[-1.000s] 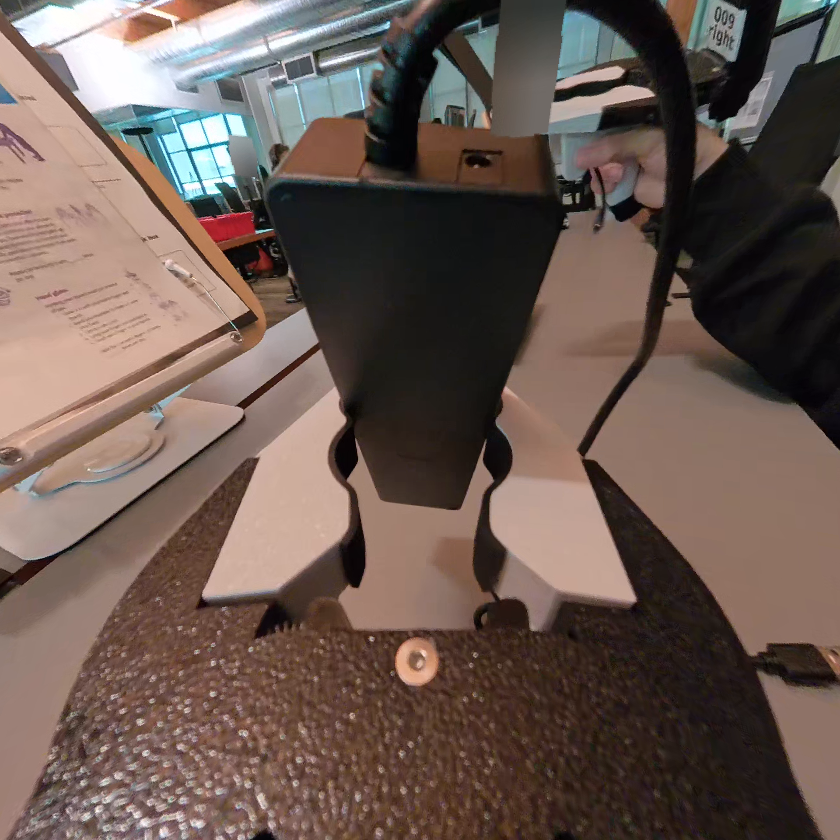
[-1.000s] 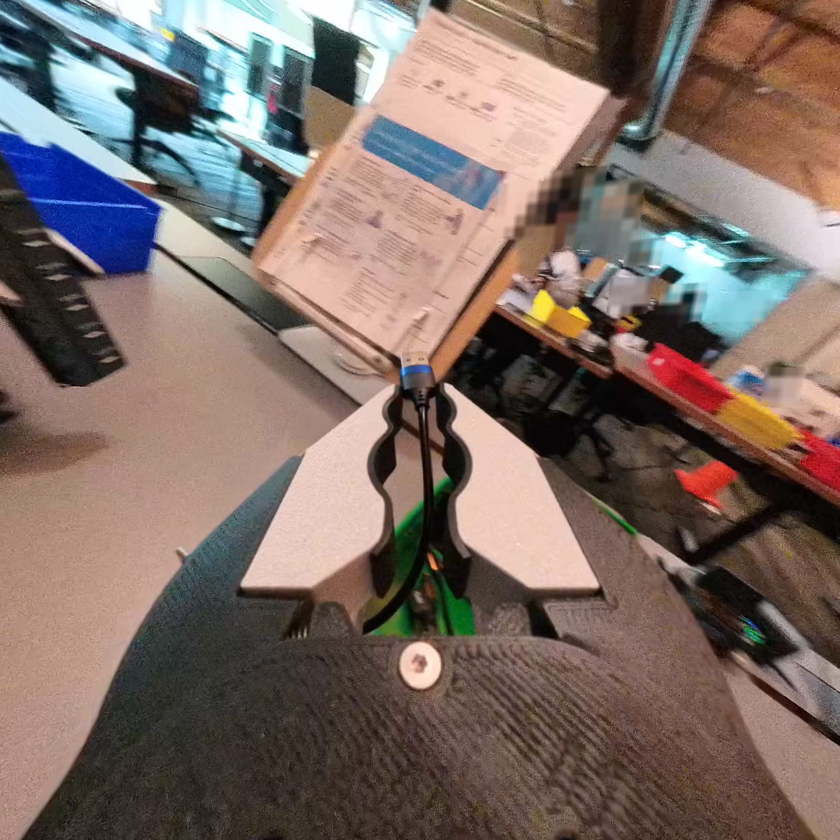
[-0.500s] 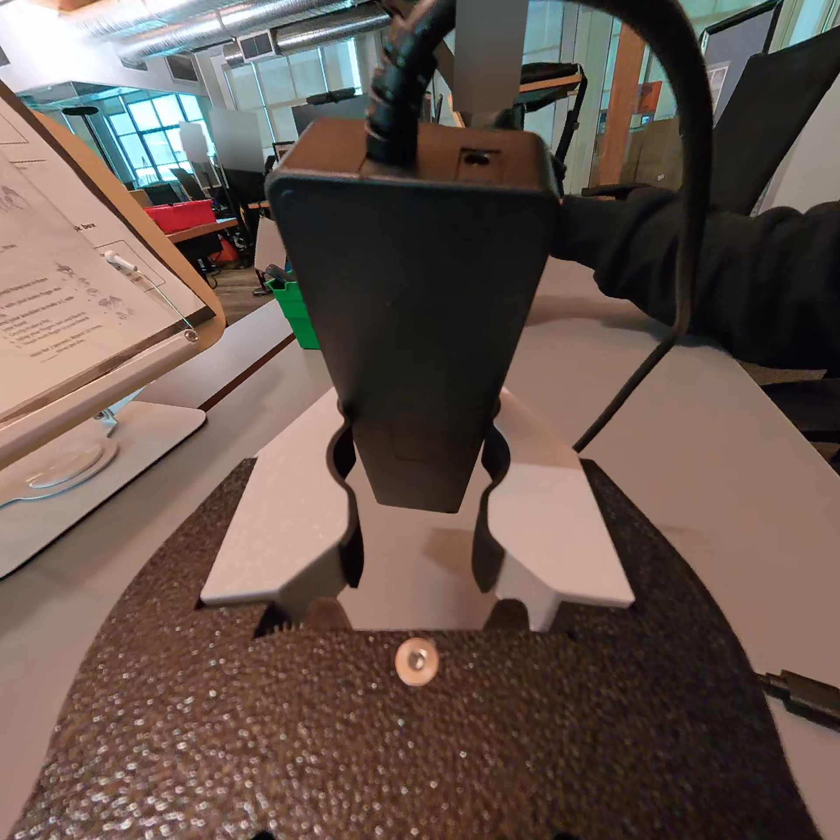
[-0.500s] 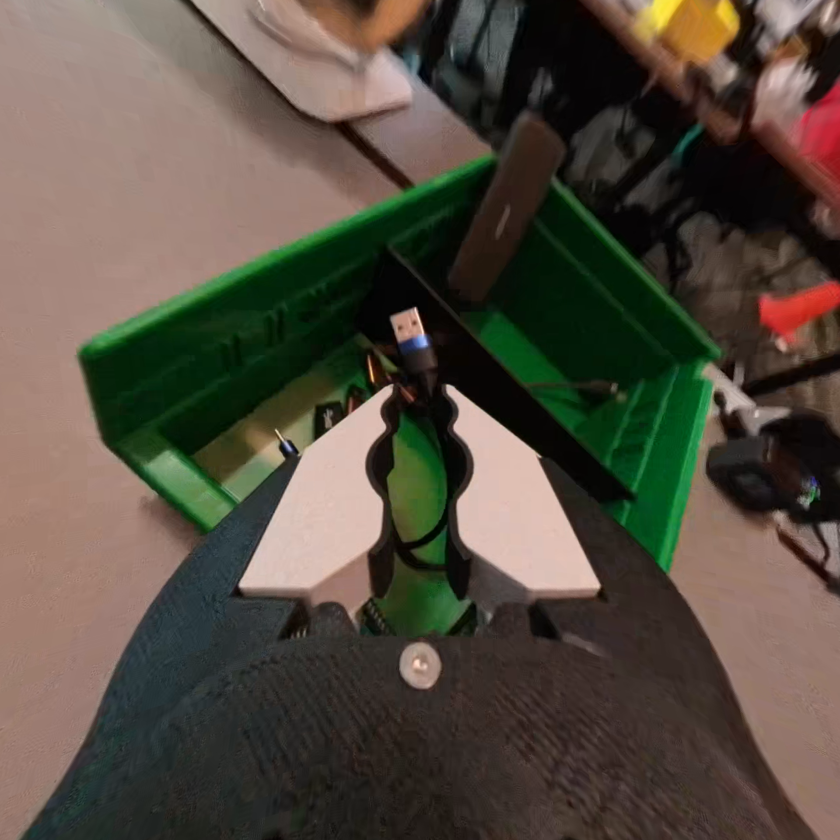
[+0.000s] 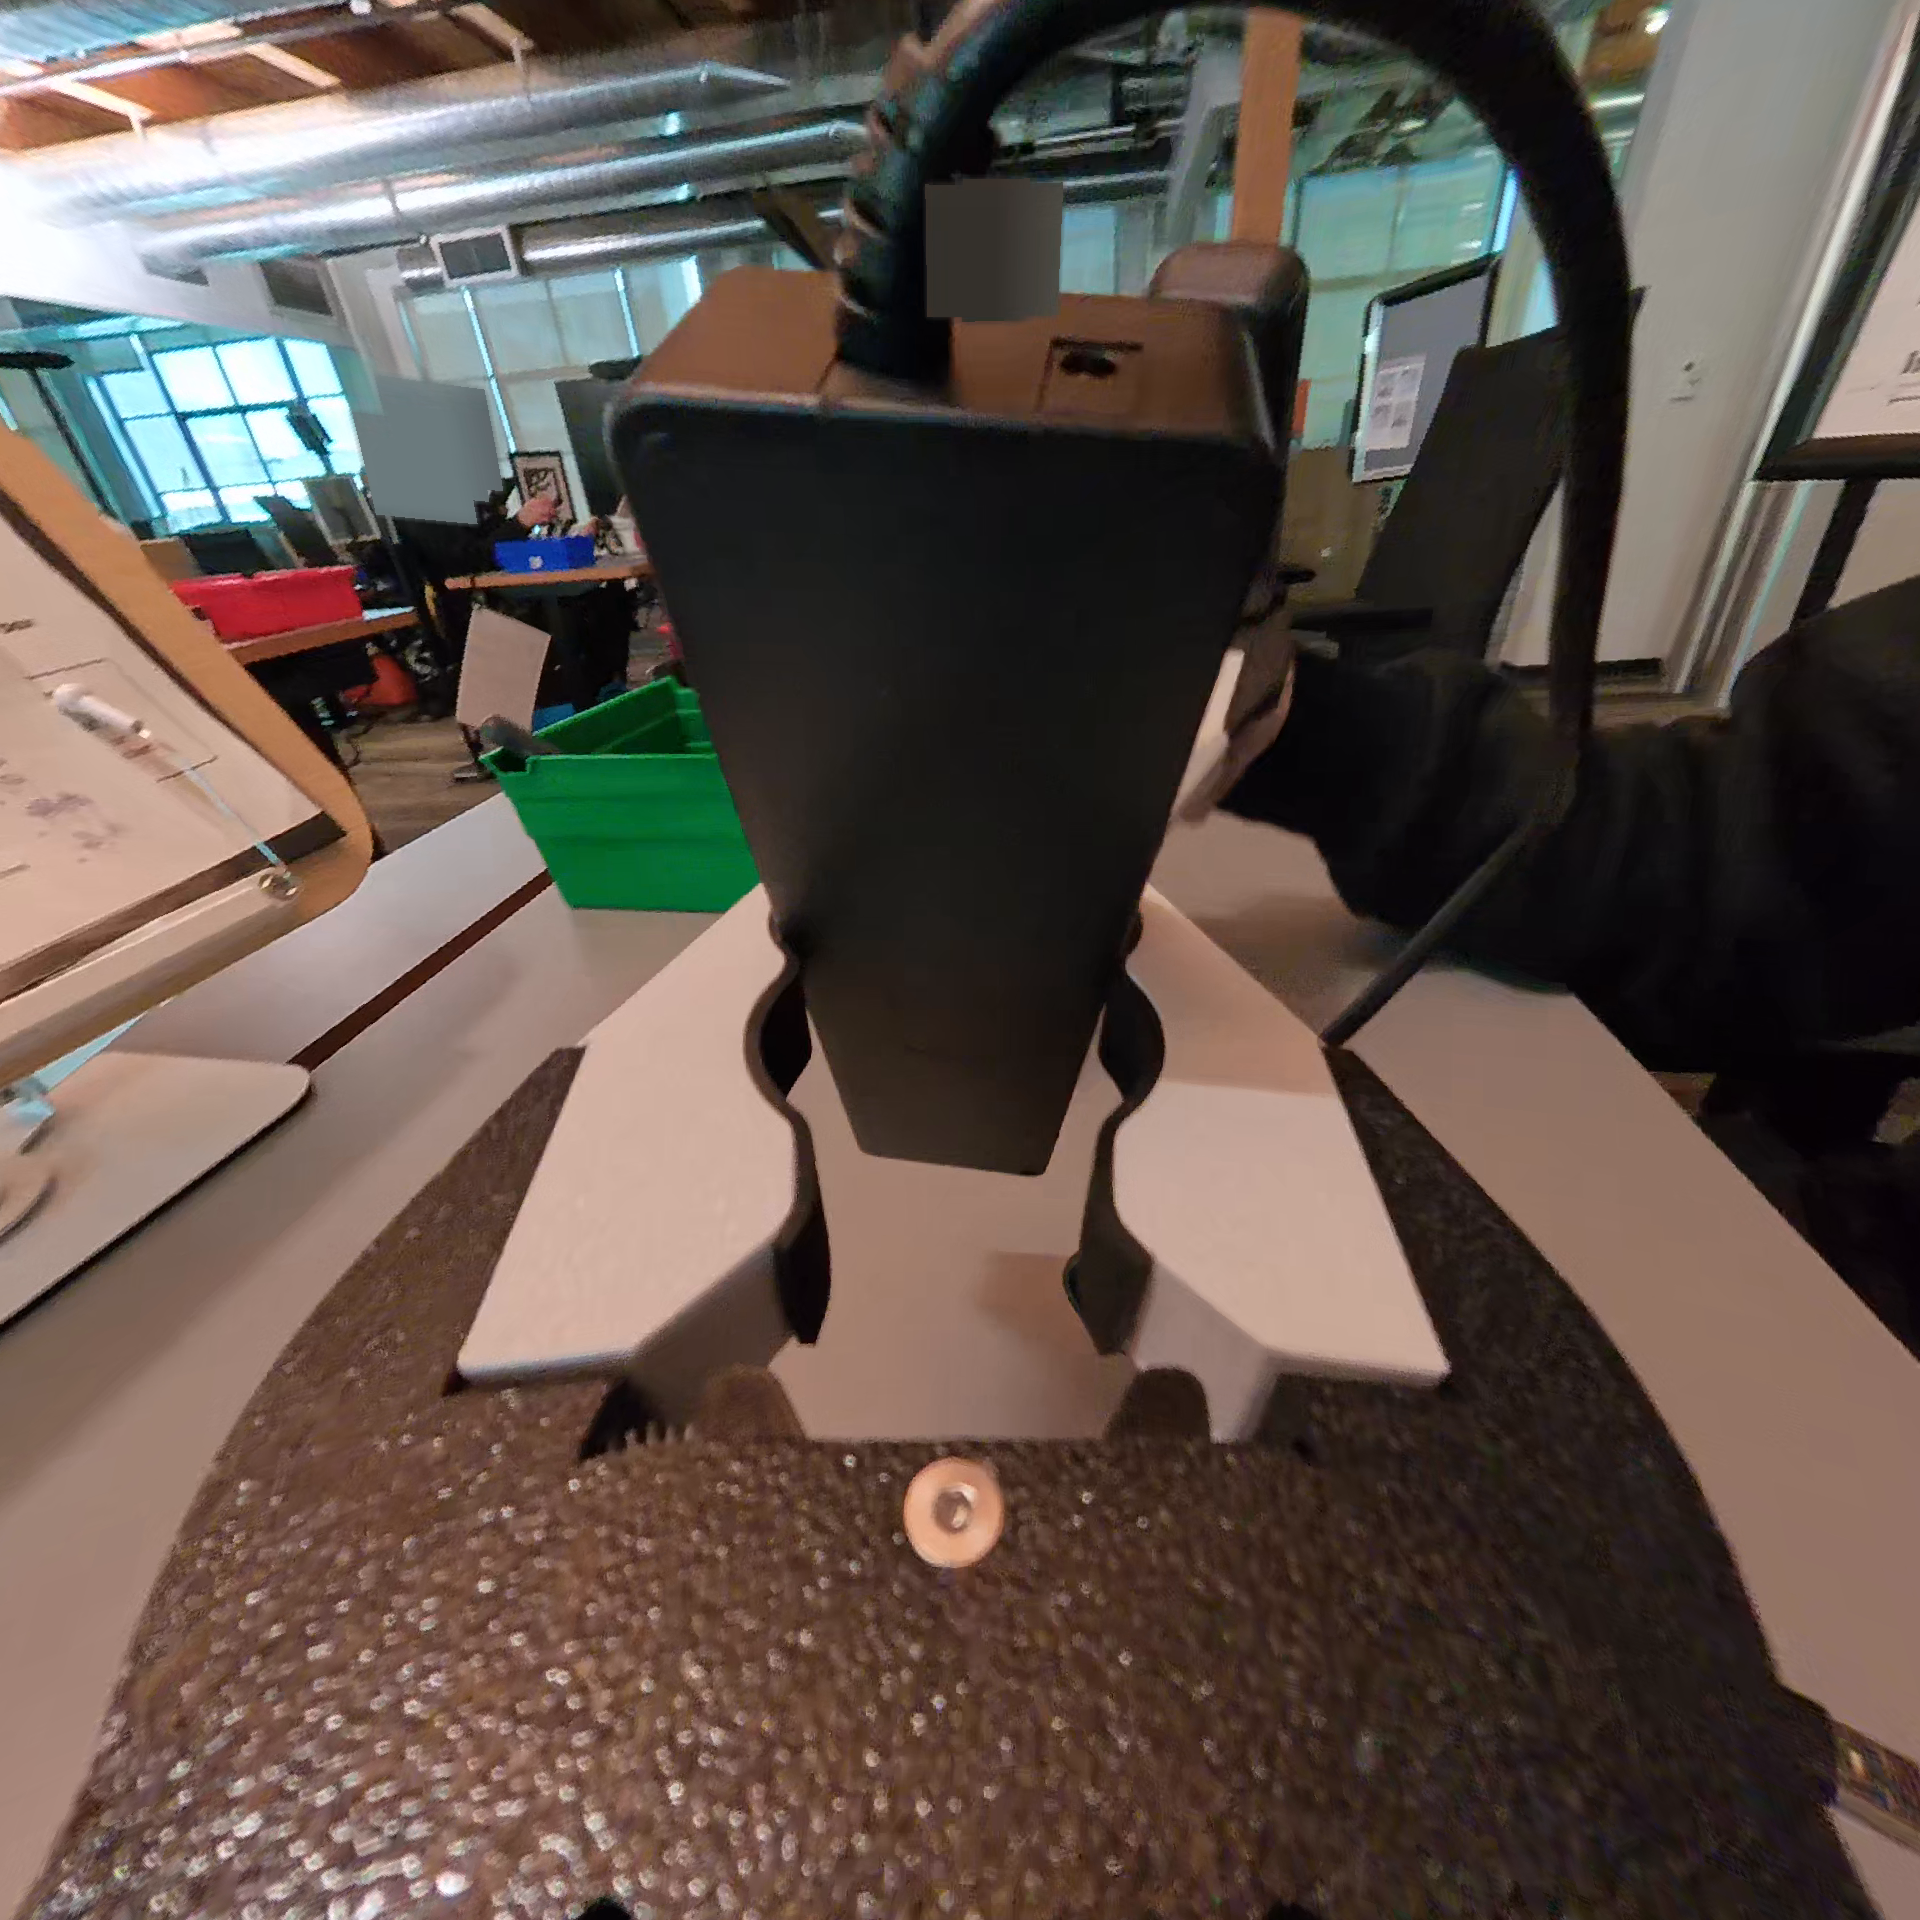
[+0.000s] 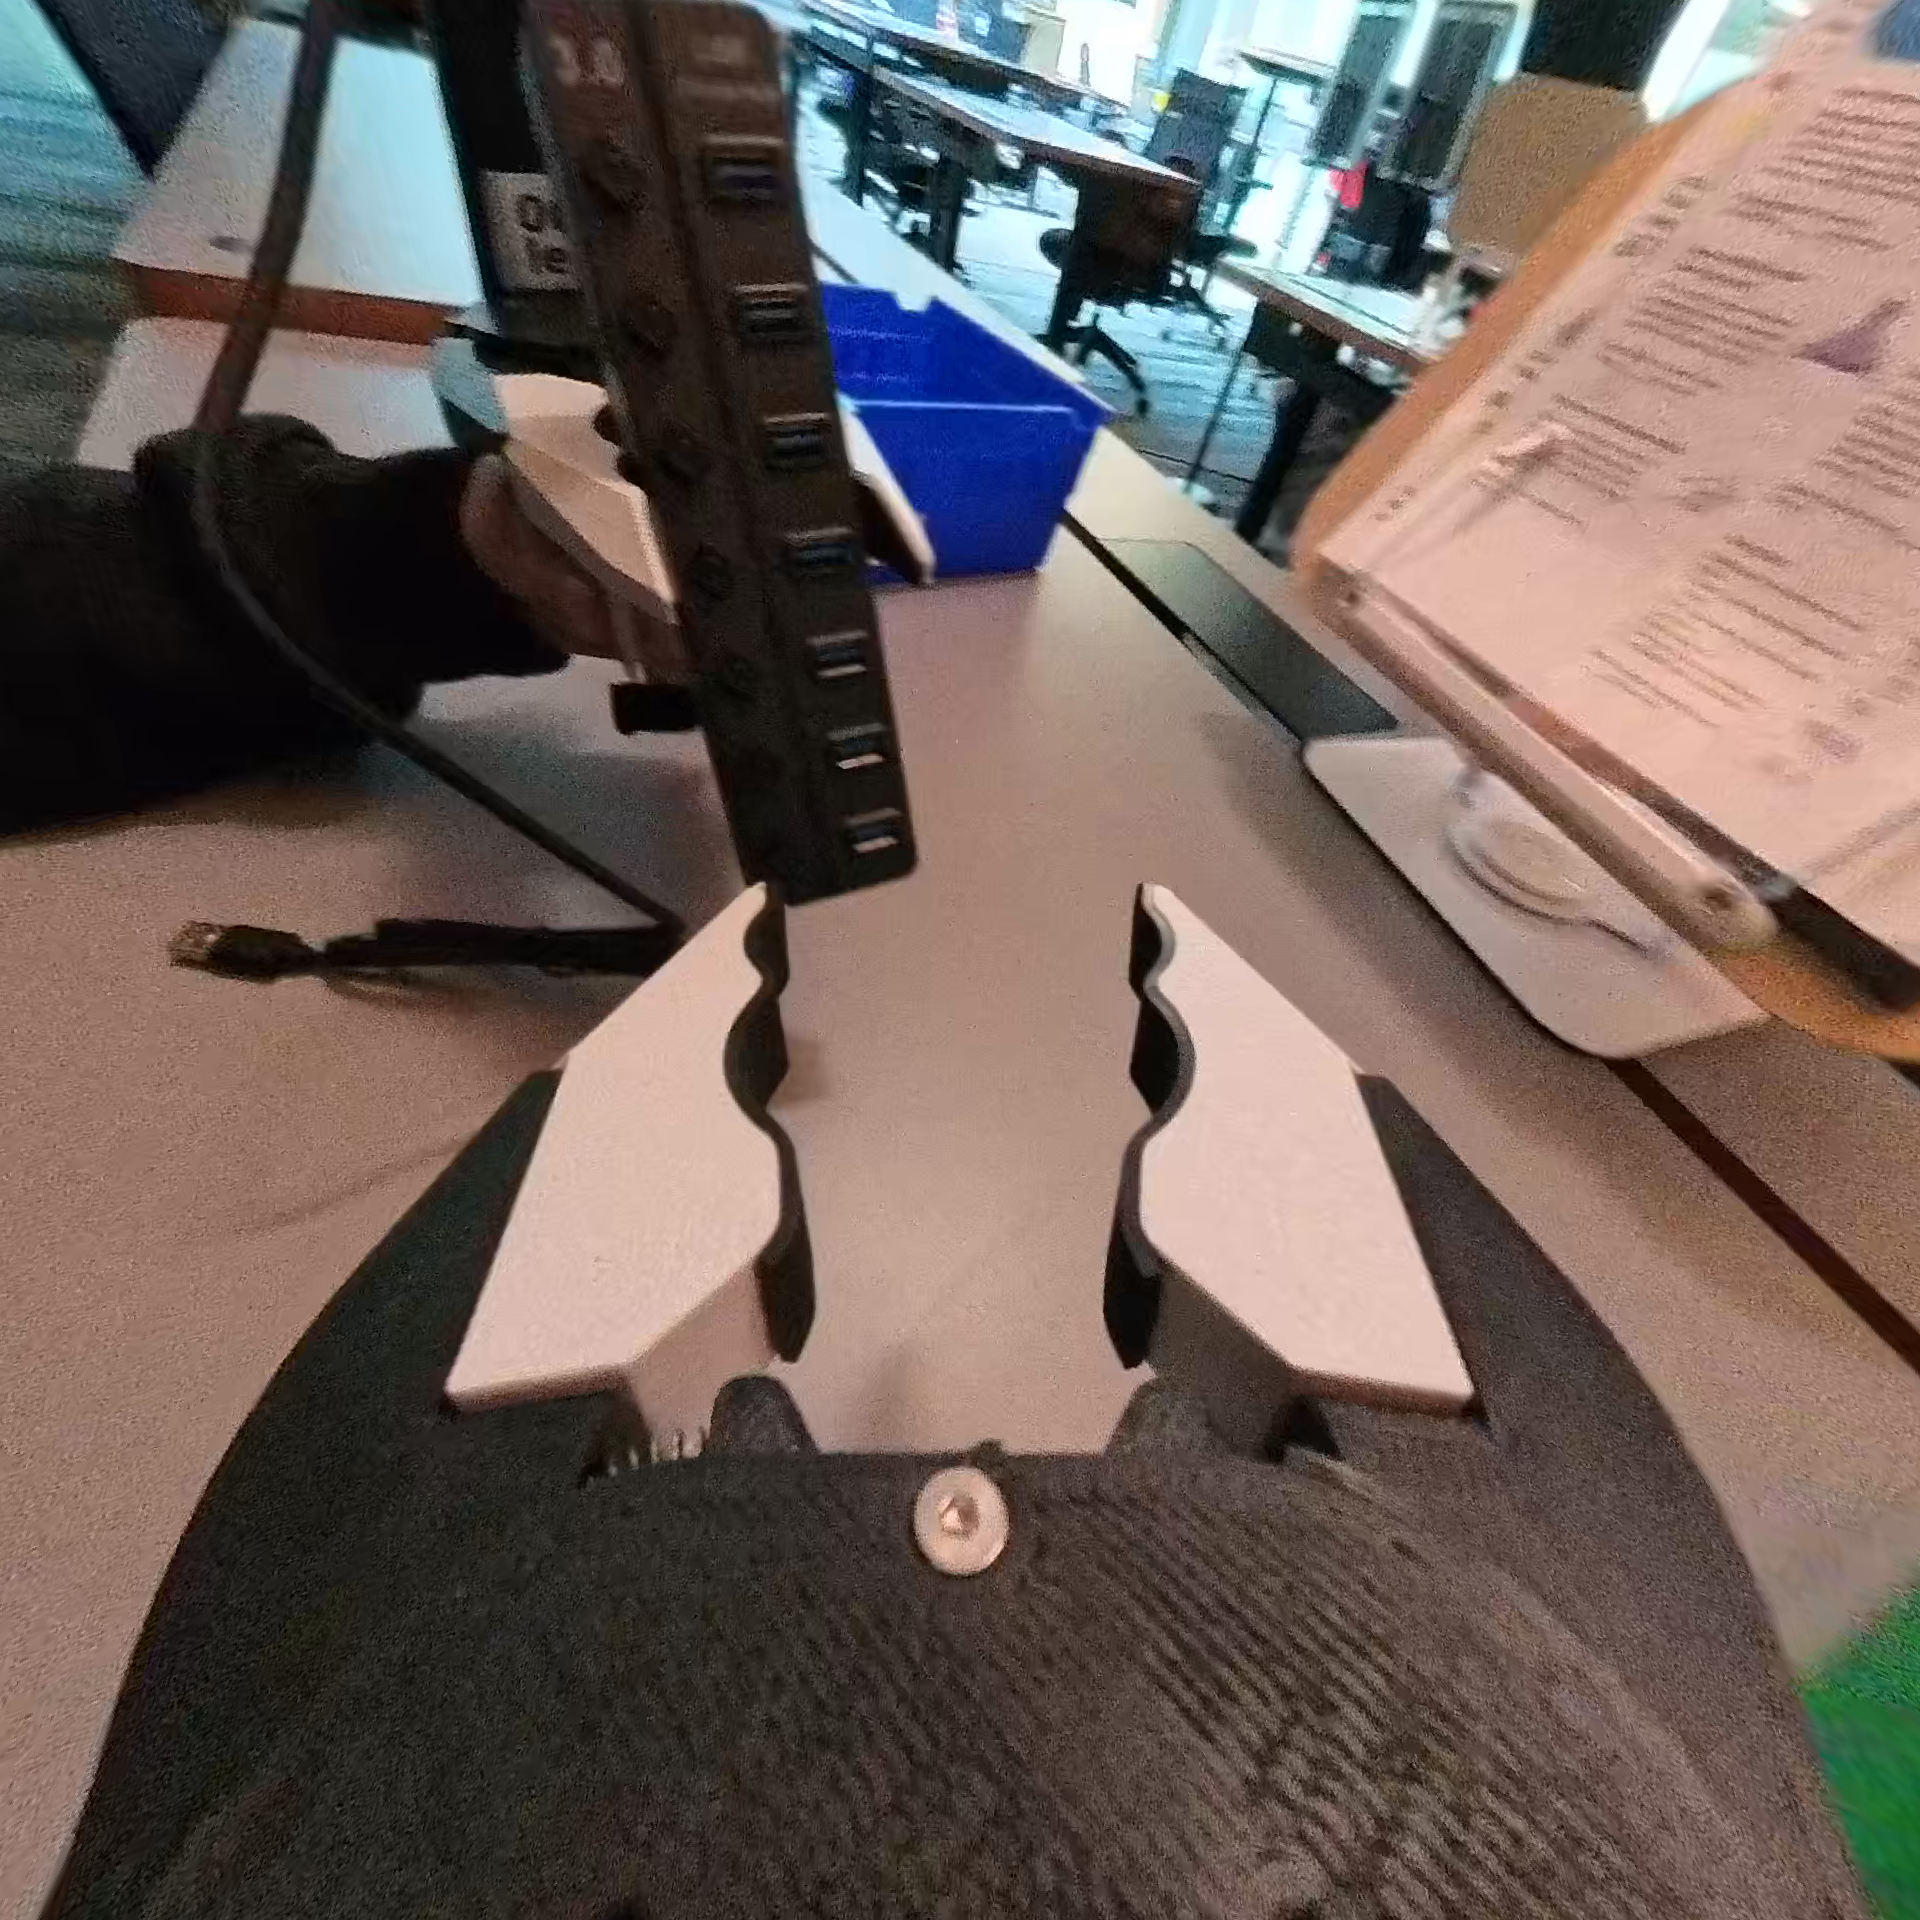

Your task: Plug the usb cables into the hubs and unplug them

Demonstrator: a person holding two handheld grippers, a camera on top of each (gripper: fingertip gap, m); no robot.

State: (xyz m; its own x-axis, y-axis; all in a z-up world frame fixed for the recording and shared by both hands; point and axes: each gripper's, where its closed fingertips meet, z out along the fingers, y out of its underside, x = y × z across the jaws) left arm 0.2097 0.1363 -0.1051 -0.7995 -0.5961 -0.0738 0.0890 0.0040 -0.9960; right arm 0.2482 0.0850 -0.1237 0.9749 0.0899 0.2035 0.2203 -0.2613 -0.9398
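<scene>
My left gripper (image 5: 951, 935) is shut on the lower end of a black USB hub (image 5: 956, 675) and holds it upright above the grey table (image 5: 1558, 1299). The hub's thick black cable (image 5: 1569, 520) loops over from its top and down to the right. In the right wrist view the hub (image 6: 821, 727) shows its row of several ports, all without plugs, with the left gripper (image 6: 748, 540) clamped round it. My right gripper (image 6: 951, 914) is open and holds nothing, just right of the hub's lower end. A black USB plug (image 6: 208, 945) lies on the table to the left.
A green bin (image 5: 623, 821) stands on the table beyond the hub. A blue bin (image 6: 956, 436) stands behind the hub in the right wrist view. A tilted document stand (image 6: 1662, 468) on a white base (image 6: 1507, 935) is at the right. A dark sleeve (image 5: 1662, 831) reaches across.
My right gripper held a blue-collared USB cable over the green bin; now it is open, without it, and faces the hub. My left gripper has turned right while holding the hub.
</scene>
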